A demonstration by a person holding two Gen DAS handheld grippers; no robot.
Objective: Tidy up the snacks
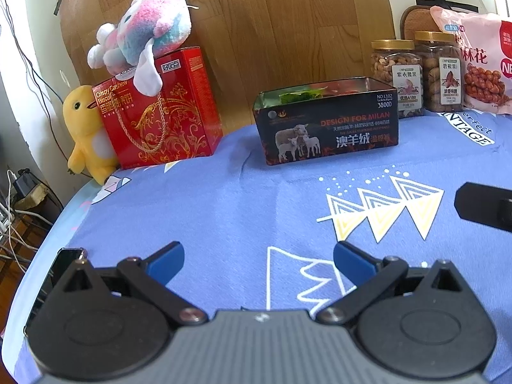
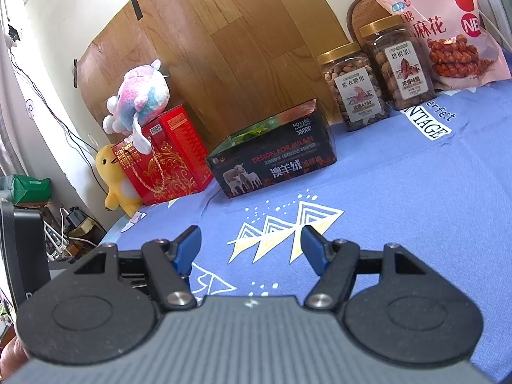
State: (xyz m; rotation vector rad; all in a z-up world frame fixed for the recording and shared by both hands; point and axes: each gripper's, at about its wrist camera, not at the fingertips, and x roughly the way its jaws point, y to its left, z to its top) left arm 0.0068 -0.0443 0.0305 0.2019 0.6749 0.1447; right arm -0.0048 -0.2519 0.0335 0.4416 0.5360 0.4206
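An open black tin box (image 1: 329,128) (image 2: 275,166) with sheep printed on its side stands at the back of the blue cloth, with green and red packets inside. Right of it stand two gold-lidded nut jars (image 1: 398,76) (image 2: 355,86) and a pink snack bag (image 1: 480,60) (image 2: 448,28). My left gripper (image 1: 258,260) hovers open over the cloth in front of the box, nothing between its blue pads. My right gripper (image 2: 249,246) is also open and empty, further right; part of it shows at the left wrist view's right edge (image 1: 486,206).
A red biscuit gift box (image 1: 156,112) (image 2: 166,156) stands at the back left with a pastel plush (image 1: 144,35) (image 2: 140,99) on top and a yellow plush (image 1: 86,134) (image 2: 118,182) beside it. A wooden board (image 1: 256,32) lines the wall. Cables and chargers (image 1: 19,198) lie past the table's left edge.
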